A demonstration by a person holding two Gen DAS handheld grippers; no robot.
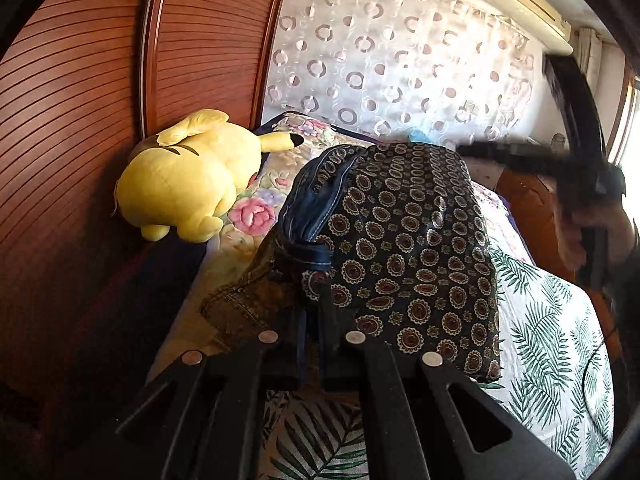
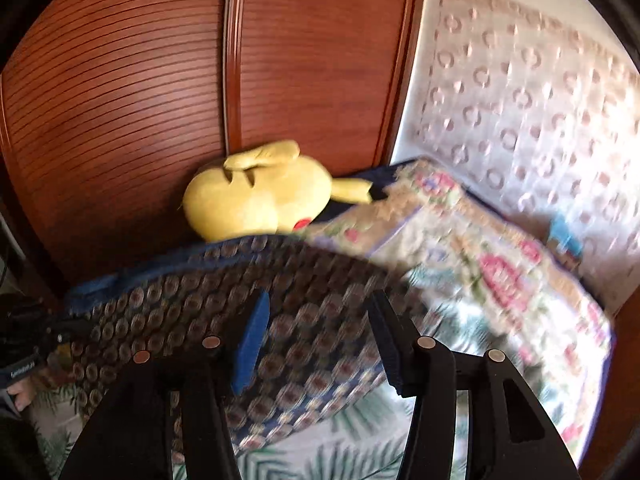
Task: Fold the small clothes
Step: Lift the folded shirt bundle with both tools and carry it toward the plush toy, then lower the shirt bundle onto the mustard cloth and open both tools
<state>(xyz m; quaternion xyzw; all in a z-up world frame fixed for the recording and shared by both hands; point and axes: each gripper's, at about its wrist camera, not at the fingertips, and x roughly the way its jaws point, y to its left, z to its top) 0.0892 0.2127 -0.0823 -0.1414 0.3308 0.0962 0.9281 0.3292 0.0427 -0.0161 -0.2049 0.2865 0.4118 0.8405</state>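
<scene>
Meanwhile left gripper (image 1: pixel 310 344) pinches patterned garment (image 1: pixel 416 248); right gripper (image 2: pixel 320 340) apart

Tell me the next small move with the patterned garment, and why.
Probably draw the right gripper back clear: its jaws stand apart over the patterned garment, pressing nothing, while the left gripper is shut on the garment's near edge, ready to lay it on the bedsheet.

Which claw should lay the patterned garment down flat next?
Left, probably. The left claw is shut on the patterned garment; the right claw stands open with its pads off the cloth.
</scene>
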